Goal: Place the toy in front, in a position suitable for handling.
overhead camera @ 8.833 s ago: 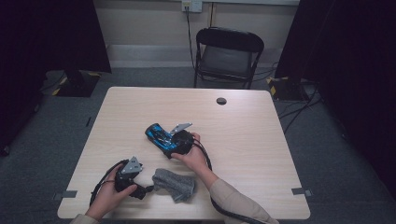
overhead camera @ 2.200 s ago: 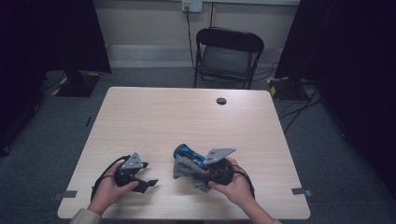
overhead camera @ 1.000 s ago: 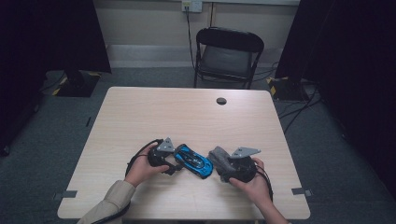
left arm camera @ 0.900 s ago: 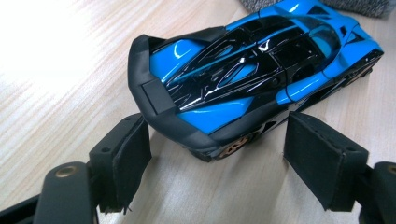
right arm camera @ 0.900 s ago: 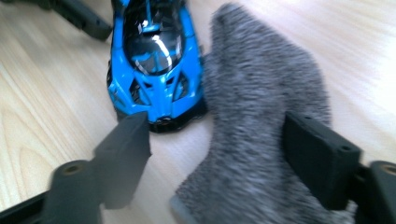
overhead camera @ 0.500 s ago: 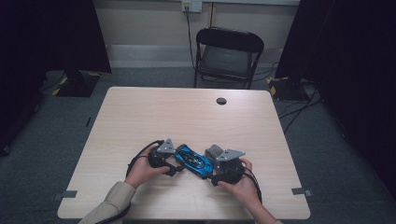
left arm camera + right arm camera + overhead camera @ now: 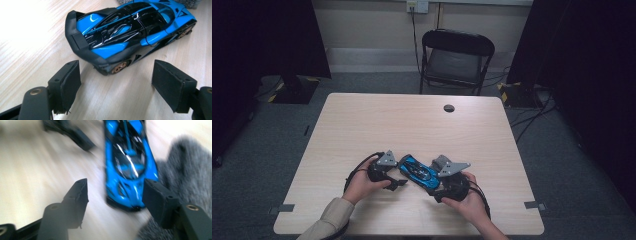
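A blue and black toy car [image 7: 417, 170] rests on the wooden table [image 7: 412, 125], near its front edge. My left gripper [image 7: 398, 176] points at the car's tail. In the left gripper view its jaws [image 7: 116, 80] stand apart, the car [image 7: 130, 30] just ahead of them. My right gripper [image 7: 435, 187] faces the other end. Its jaws [image 7: 115, 192] have just been closing, and the car's nose [image 7: 127, 165] sits between them with a gap at the left pad. A grey fuzzy cloth [image 7: 185, 165] lies beside the car.
A black folding chair [image 7: 456, 57] stands beyond the far edge of the table. A small black round cap [image 7: 449, 108] sits in the tabletop at the back. Cables run over the floor on the right. The left gripper's jaws [image 7: 75, 135] show blurred past the car.
The right gripper has slid left up to the car's nose and its jaws have narrowed around it. The left gripper and the car have stayed put over the last second.
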`<state>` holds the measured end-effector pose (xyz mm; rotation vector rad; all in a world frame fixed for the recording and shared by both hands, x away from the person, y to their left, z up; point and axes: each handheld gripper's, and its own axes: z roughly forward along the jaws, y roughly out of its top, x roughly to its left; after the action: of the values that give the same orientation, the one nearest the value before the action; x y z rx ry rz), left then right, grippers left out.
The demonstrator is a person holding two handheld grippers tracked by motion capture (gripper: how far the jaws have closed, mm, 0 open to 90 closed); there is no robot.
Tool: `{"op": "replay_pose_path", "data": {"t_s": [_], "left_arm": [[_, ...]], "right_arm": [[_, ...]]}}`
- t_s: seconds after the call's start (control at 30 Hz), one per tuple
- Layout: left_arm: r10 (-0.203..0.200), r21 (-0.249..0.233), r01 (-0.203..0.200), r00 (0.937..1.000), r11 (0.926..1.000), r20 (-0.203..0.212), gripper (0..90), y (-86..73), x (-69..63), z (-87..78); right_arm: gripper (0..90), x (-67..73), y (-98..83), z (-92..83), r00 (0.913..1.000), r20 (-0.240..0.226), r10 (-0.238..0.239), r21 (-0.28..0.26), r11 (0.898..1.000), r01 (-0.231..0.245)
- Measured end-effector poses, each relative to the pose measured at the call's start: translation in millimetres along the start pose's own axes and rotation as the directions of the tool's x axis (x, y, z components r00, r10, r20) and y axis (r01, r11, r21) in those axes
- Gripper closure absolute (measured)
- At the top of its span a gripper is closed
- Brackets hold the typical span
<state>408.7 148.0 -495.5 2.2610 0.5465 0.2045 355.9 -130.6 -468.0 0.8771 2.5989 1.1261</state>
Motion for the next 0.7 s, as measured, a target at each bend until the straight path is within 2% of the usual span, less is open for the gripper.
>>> {"op": "replay_pose_path", "data": {"t_s": [0.07, 0.2, 0.23, 0.27, 0.3, 0.33, 0.37, 0.43, 0.47, 0.5, 0.53, 0.63, 0.7], "left_arm": [[-0.002, -0.006, 0.002, 1.0, 1.0, -0.001, 22.7, -0.4, 0.0, -1.3], [0.004, -0.005, -0.004, 1.0, 1.0, -0.005, 22.6, -0.5, 2.3, -4.2], [0.003, -0.006, -0.003, 1.0, 1.0, -0.001, 22.6, -0.2, 3.0, -4.4], [-0.002, -0.009, 0.002, 1.0, 1.0, 0.0, 22.4, 0.1, 2.9, -3.9], [0.003, -0.006, -0.003, 1.0, 1.0, -0.003, 22.4, 0.7, 3.1, -3.6], [0.003, -0.004, -0.003, 1.0, 1.0, 0.002, 22.4, 1.5, 3.4, -2.5], [0.003, -0.004, -0.003, 1.0, 1.0, 0.002, 22.3, 1.5, 3.4, -2.5], [-0.003, -0.014, 0.003, 1.0, 0.9999, 0.006, 22.3, 2.0, 3.7, -0.4], [-0.006, -0.014, 0.006, 1.0, 0.9999, 0.007, 22.3, 2.1, 4.5, 0.2], [-0.012, -0.015, 0.012, 0.9998, 0.9998, 0.013, 22.3, 2.1, 5.1, 1.2], [-0.009, -0.012, 0.009, 0.9999, 0.9999, 0.013, 22.3, 2.2, 5.3, 2.1], [-0.014, -0.019, 0.014, 0.9997, 0.9997, 0.021, 22.3, 3.2, 3.6, 4.4], [-0.009, -0.019, 0.01, 0.9997, 0.9998, 0.023, 22.1, 3.6, 3.0, 5.2]], "right_arm": [[35.8, -4.6, -3.3, 1.2, 0.9998, 0.007, 0.018, 0.001, 1.0, -0.018], [30.5, -26.6, -14.7, 0.6, 0.9958, 0.071, 0.057, 0.006, 0.998, -0.058], [30.5, -26.6, -14.7, 0.6, 0.9958, 0.071, 0.057, 0.006, 0.998, -0.058], [29.3, -36.9, -16.9, -0.7, 0.9932, 0.092, 0.07, -0.003, 0.998, -0.07], [29.3, -36.9, -16.9, -0.7, 0.9932, 0.092, 0.07, -0.003, 0.998, -0.07], [27.0, -44.4, -18.1, -2.0, 0.9923, 0.074, 0.099, -0.026, 0.995, -0.097], [27.0, -44.4, -18.1, -2.0, 0.9923, 0.074, 0.099, -0.026, 0.995, -0.097], [23.7, -35.9, -15.8, -4.1, 0.996, 0.034, 0.082, -0.045, 0.996, -0.081], [23.7, -35.9, -15.8, -4.1, 0.996, 0.034, 0.082, -0.045, 0.996, -0.081], [19.8, -23.2, -13.5, -0.8, 0.9987, 0.02, 0.046, -0.031, 0.998, -0.045], [17.2, -18.3, -13.0, 2.5, 0.9993, 0.018, 0.032, -0.028, 0.999, -0.032], [15.5, -13.2, -12.5, 9.6, 0.9991, 0.031, 0.03, -0.019, 0.999, -0.029], [15.2, -13.3, -12.3, 16.2, 0.9987, 0.026, 0.045, -0.017, 0.999, -0.044]]}}
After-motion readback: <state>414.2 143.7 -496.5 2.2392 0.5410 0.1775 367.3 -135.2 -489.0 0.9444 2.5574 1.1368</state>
